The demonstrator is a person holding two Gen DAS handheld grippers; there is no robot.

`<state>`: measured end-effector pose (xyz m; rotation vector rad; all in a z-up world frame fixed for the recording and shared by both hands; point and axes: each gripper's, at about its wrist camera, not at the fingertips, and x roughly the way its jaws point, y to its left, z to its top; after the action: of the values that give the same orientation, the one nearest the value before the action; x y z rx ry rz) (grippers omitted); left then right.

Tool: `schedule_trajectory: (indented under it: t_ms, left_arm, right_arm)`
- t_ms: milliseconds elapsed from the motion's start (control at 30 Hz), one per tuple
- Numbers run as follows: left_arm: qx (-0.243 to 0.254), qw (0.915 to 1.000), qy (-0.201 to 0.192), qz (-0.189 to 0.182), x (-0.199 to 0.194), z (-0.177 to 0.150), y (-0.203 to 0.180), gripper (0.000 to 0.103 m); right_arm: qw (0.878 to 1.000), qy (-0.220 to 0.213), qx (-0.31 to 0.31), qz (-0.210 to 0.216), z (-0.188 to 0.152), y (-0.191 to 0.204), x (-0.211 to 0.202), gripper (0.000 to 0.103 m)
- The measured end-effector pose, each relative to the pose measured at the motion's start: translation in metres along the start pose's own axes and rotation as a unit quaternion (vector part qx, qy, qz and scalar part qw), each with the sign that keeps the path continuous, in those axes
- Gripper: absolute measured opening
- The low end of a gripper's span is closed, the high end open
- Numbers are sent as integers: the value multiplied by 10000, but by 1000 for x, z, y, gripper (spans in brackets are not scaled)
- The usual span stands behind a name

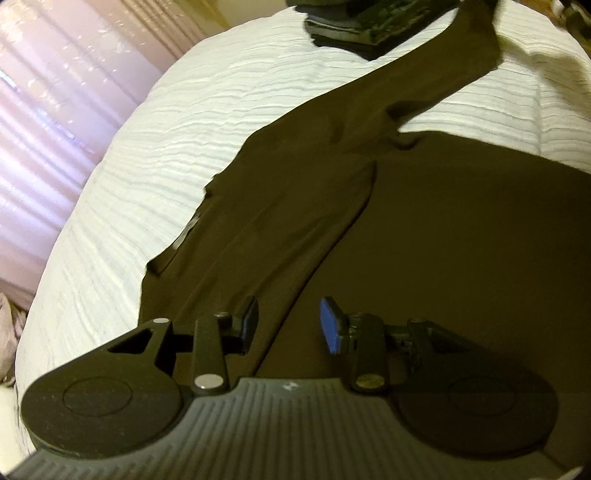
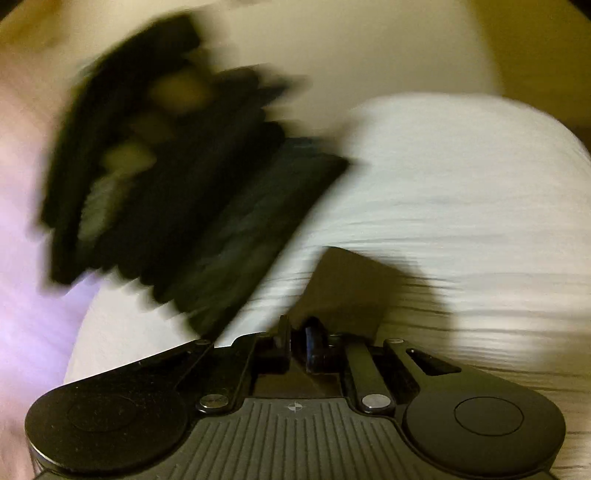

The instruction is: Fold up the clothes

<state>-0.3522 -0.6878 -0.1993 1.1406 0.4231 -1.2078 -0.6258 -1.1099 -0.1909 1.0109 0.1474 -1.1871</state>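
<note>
Below both tongs lies a white ribbed bedspread [image 1: 177, 155], with pale pink curtains [image 1: 44, 96] off to the left.

Ahead of the left gripper [image 1: 288, 321], whose fingers stand spread apart with nothing between them, a dark brown garment [image 1: 443, 240] lies flat, one sleeve reaching away toward a stack of dark folded clothes [image 1: 343, 22]. The right gripper [image 2: 295, 345], blurred, pinches a brown corner of that garment, the stack up to its left.

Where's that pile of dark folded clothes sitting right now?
In the left wrist view, the pile of dark folded clothes sits at the far top edge of the white bedspread, beyond the brown garment.
</note>
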Motion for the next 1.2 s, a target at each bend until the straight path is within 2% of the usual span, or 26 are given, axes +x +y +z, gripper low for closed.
schedule_trajectory:
  t_ms: [100,167,200,300,367,433,467,500,533,567,633,733,833,933,967,1033,1200]
  left_arm:
    - [-178,9998,21,93,-12,-23,12,32]
    - [-343,9992,82,181,-21,-42,24,32]
    - [-426,9988,114,228,-26,-52,30,33]
    - [-685,9964,261,428,-44,-86,51,32]
    - [-854,9938,436,565,-55,-111,67,33]
    - [-999,9905,627,709,-64,-136,82,33]
    - [-1068,9886,719,779,-67,-149,89,32]
    - [-1117,9871,786,837,-70,-160,96,32]
    - [-1163,9856,849,890,-72,-170,102,32]
    - [-1189,9847,887,915,-72,-176,106,32]
    - [-1245,9837,938,899,-67,-185,113,32]
    - [-1211,9865,814,750,-53,-181,119,33]
    - [-1168,9905,557,458,-27,-162,124,33]
    - [-1507,9879,339,100,6,-138,140,33]
    - [-1736,9843,305,-19,19,-132,147,33]
    - [-2308,9723,260,-252,46,-123,166,33]
    - [-3703,9264,268,-629,104,-121,196,35]
  right_arm:
    - [9900,27,-1117,864,-16,95,-16,8]
    - [9704,21,-1846,1557,-39,163,-32,8]
    - [9576,53,-2187,1877,-58,194,-40,8]
    - [9186,455,-3037,2488,-149,256,-48,8]
    - [8854,719,-3581,2876,-210,298,-54,8]
    - [8466,979,-4102,3246,-270,339,-59,10]
    - [8285,1162,-4321,3368,-299,354,-60,24]
    - [8172,1480,-4455,3343,-323,355,-56,37]
    - [8049,1796,-4583,3313,-348,355,-52,66]
    - [7956,2050,-4661,3282,-367,354,-49,71]
    - [7957,2245,-4611,3223,-377,345,-54,71]
    - [8009,2357,-4643,2958,-363,322,-59,71]
    - [8179,2354,-4684,2373,-333,293,-55,71]
    - [8422,2285,-4569,1722,-294,262,-45,71]
    - [8489,2241,-4534,1534,-281,252,-41,71]
    - [8545,2135,-4558,1289,-261,236,-35,71]
    - [8536,2000,-4694,1047,-236,214,-26,71]
